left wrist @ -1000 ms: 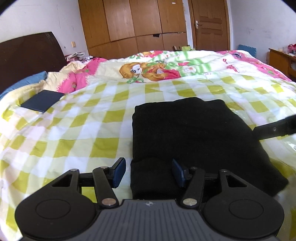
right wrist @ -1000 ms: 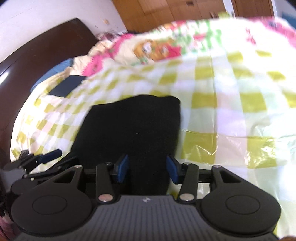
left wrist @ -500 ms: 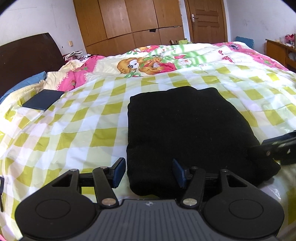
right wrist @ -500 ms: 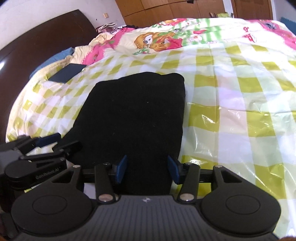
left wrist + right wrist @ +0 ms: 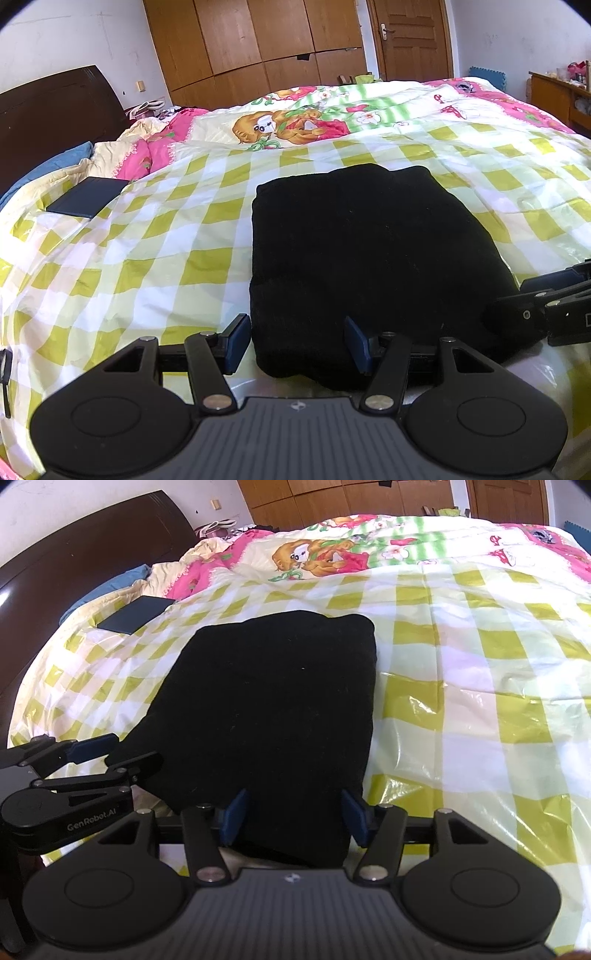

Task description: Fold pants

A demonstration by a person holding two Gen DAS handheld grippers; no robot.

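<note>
Black pants lie folded into a rough rectangle on the yellow-check sheet near the bed's front edge, w/ lots of bare sheet to either side and beyond. Left gripper sits at the near-left corner, jaws apart, cloth between but not pinched; right gripper at the near-right corner, jaws opening, cloth between. Near hem is hidden behind both gripper bodies; folds unreadable, fabric too dark.

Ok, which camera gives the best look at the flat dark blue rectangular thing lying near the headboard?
The right wrist view: the flat dark blue rectangular thing shows larger there, its top face open to the camera. The left wrist view shows it smaller, at a shallower angle.
</note>
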